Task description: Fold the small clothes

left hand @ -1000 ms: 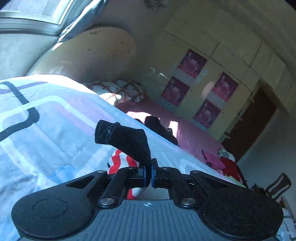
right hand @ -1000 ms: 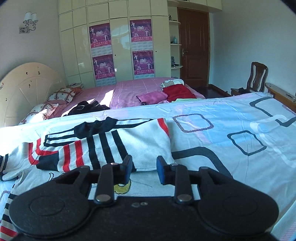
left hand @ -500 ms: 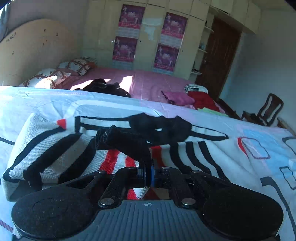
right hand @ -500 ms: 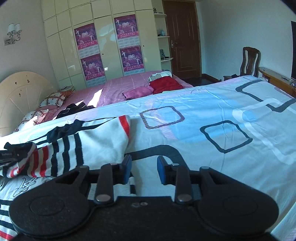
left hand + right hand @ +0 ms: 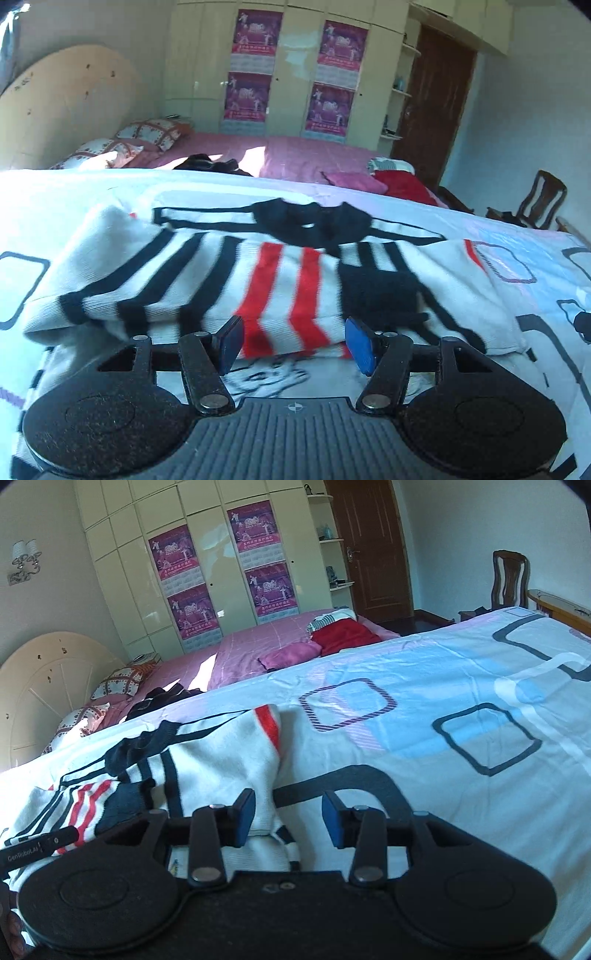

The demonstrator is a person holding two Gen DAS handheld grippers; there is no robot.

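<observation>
The striped sweater (image 5: 280, 280) lies crosswise, long axis nine to three, at twelve o'clock just beyond the left gripper (image 5: 293, 345), nearer and centred; the right gripper (image 5: 288, 821) meets only its hem at ten o'clock; both sets of fingers wide apart, empty.

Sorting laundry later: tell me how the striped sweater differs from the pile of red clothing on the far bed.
The striped sweater is white with black and red stripes; the red clothing is solid red. The sweater lies on the near patterned sheet, right before the open jaws; the red clothing sits on the pink bed beyond. The sweater's sleeve is folded across; the red clothing is bunched. Both lie untouched.
</observation>
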